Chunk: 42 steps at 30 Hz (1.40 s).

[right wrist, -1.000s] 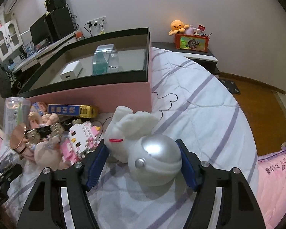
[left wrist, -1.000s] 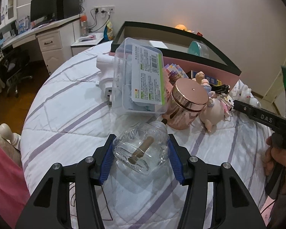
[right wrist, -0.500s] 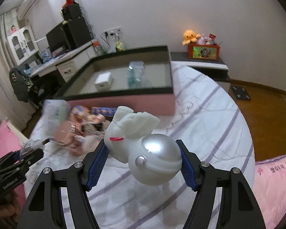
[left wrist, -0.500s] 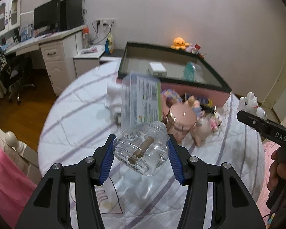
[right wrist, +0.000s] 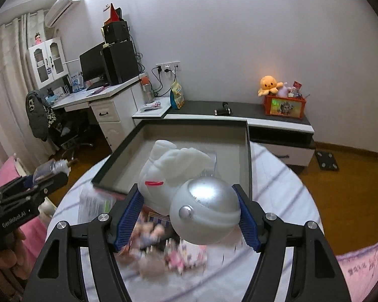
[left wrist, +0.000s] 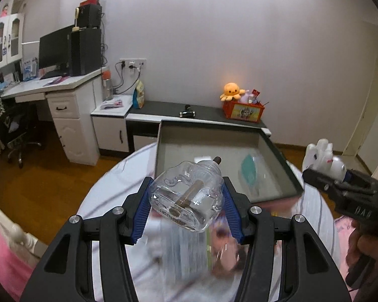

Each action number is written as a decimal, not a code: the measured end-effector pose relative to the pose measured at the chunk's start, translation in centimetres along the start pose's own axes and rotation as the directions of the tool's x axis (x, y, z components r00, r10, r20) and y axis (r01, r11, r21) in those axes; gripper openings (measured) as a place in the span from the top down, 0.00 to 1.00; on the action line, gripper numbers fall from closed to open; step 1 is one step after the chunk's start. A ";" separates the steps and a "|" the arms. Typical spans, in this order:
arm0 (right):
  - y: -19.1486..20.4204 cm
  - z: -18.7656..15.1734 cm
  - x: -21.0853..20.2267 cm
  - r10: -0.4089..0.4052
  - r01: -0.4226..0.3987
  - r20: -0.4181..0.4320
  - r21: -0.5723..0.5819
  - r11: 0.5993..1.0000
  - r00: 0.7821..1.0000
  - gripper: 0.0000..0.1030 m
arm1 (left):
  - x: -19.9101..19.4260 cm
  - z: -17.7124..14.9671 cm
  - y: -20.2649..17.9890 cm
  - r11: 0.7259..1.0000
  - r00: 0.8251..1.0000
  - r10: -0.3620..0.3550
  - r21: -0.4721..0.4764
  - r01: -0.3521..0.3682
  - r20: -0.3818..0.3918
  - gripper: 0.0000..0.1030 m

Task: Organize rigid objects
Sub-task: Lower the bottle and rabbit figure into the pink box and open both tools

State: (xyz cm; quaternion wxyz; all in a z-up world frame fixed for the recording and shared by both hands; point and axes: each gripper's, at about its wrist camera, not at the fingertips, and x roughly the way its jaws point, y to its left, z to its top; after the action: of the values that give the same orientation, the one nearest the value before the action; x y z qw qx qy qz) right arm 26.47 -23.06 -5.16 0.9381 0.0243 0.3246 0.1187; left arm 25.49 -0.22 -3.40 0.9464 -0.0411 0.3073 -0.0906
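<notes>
My left gripper (left wrist: 186, 198) is shut on a clear glass bottle (left wrist: 189, 196) with a brown stick inside, held high above the bed. My right gripper (right wrist: 189, 206) is shut on a white rabbit figure with a silver ball base (right wrist: 191, 188), also lifted; it also shows in the left wrist view (left wrist: 325, 161). A large black-rimmed pink box (left wrist: 214, 146) lies open ahead of both, with a teal item (left wrist: 249, 171) inside. The left gripper with the bottle shows at the left of the right wrist view (right wrist: 50, 171).
A blurred pile of toys, a clear plastic box and a pink jar lies on the striped round bed (right wrist: 284, 188) below the grippers. A desk with monitor (left wrist: 55, 50) stands at left. A low cabinet (right wrist: 277, 125) carries an orange plush and a toy crate.
Both grippers have lifted their objects high off the bed and moved toward the open box. The toy pile has dropped below and blurred.
</notes>
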 end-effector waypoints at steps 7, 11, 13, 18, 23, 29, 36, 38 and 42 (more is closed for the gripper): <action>-0.2 2.2 5.1 -0.003 0.003 -0.043 -0.010 1.000 0.999 0.31 | 6.4 2.7 -0.5 1.000 0.998 -0.026 -0.006 0.026 -0.053 0.48; 0.0 2.6 7.4 -0.011 0.009 -0.068 -0.019 1.000 0.998 0.31 | 9.4 2.8 -0.7 1.000 0.996 -0.028 -0.013 0.027 -0.087 0.48; 0.0 2.8 8.3 -0.012 0.010 -0.077 -0.024 1.000 0.997 0.31 | 10.5 2.9 -0.8 1.000 0.995 -0.028 -0.013 0.027 -0.099 0.48; 0.6 2.9 10.8 -0.023 0.017 -0.113 -0.053 0.998 0.993 0.31 | 12.5 2.7 -0.9 1.000 0.991 -0.021 -0.014 0.019 -0.133 0.48; 1.0 2.6 12.3 -0.036 0.023 -0.137 -0.096 0.995 0.990 0.28 | 13.4 2.4 -0.8 1.000 0.986 0.020 -0.011 -0.022 -0.167 0.40; 0.4 2.4 11.1 -0.065 0.056 -0.120 -0.081 0.995 0.991 0.12 | 11.2 1.9 0.4 0.997 0.991 0.066 -0.035 -0.070 -0.117 0.07; -0.2 1.6 7.8 -0.039 0.039 -0.086 -0.001 0.999 0.996 0.00 | 7.1 1.4 0.4 0.994 0.994 0.104 -0.017 -0.105 -0.038 0.00; -0.1 1.3 6.6 -0.036 0.037 -0.073 0.016 0.999 0.997 0.00 | 5.9 0.9 0.3 0.993 0.993 0.113 -0.012 -0.113 -0.026 0.00; 0.0 0.6 4.2 -0.037 0.038 -0.045 0.039 0.998 0.998 0.00 | 3.8 0.3 0.4 0.992 0.992 0.123 -0.016 -0.123 -0.013 0.00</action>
State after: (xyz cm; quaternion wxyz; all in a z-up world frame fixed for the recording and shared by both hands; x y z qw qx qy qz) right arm 30.03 -22.06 -7.23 0.9321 0.0344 0.3479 0.0950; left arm 28.74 -0.54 -5.44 0.9479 -0.0296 0.3159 -0.0297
